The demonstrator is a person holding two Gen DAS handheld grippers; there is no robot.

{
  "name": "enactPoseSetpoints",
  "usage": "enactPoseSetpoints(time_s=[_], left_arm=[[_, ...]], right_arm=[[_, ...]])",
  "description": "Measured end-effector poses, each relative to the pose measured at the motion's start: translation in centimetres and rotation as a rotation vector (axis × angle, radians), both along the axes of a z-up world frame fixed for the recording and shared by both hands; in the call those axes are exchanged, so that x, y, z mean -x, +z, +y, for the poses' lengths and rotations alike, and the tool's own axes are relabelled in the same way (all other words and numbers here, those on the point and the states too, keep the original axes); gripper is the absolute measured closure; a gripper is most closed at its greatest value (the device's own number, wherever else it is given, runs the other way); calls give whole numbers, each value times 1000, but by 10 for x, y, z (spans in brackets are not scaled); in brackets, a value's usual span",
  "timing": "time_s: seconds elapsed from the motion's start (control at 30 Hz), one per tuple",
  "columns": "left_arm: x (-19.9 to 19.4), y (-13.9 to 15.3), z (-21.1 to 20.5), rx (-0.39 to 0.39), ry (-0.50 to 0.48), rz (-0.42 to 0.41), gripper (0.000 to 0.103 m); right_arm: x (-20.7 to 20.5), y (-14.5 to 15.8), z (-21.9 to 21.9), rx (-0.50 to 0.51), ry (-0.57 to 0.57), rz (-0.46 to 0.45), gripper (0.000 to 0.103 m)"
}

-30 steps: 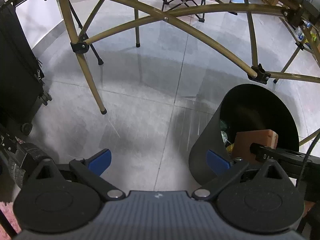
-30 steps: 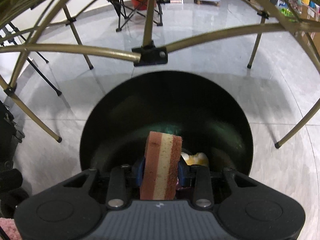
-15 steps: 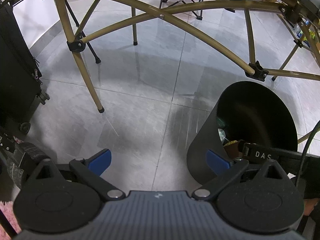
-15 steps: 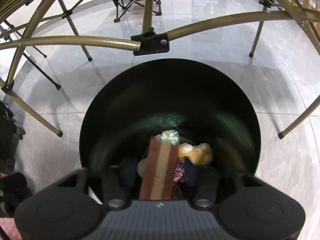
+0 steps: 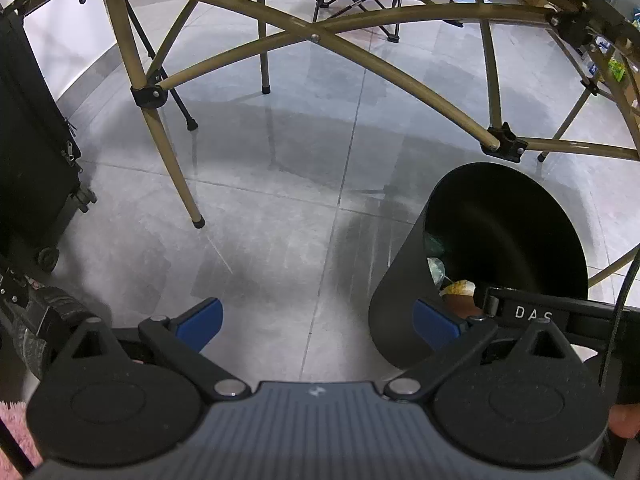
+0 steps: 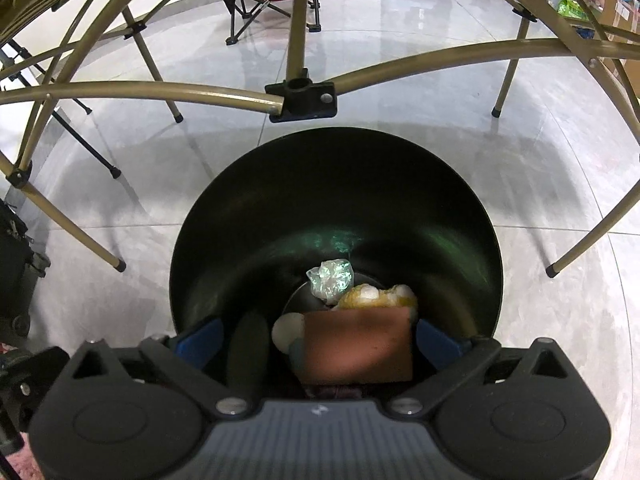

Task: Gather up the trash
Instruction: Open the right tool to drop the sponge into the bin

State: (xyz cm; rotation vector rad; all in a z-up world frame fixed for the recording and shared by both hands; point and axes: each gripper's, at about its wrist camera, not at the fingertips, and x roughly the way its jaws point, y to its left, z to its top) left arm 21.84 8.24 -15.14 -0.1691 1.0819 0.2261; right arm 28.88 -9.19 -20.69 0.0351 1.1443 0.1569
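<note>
A black round trash bin (image 6: pixel 336 184) stands on the grey tile floor; it also shows at the right in the left wrist view (image 5: pixel 404 292). My right gripper (image 6: pixel 318 340) hangs over its mouth with its jaws wide open. A brown sponge block (image 6: pixel 358 344), blurred, lies loose between the jaws, inside the bin. Below it are a crumpled clear plastic wrapper (image 6: pixel 330 278) and a yellow-white piece of trash (image 6: pixel 376 296). My left gripper (image 5: pixel 316 322) is open and empty above the floor, left of the bin.
Gold folding-table legs and cross bars (image 5: pixel 168 152) arch over the floor and the bin (image 6: pixel 300 96). A black wheeled suitcase (image 5: pixel 32 152) stands at the left. A folding camp chair (image 6: pixel 256 4) is far back. A pink rug corner (image 5: pixel 16 424) lies at lower left.
My right gripper has opened and let go of the sponge block, which has tipped flat and dropped into the bin. My left gripper stayed open and barely moved.
</note>
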Motion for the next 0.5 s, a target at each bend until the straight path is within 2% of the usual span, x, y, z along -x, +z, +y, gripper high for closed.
enactPoseSetpoints(time_s=[0.3, 0.5], left_arm=[[5, 10, -1, 18, -9, -28, 0], [9, 17, -1, 26, -14, -48, 0]], right_arm=[[8, 16, -4, -6, 3, -22, 0], [21, 37, -9, -24, 2, -59, 0]])
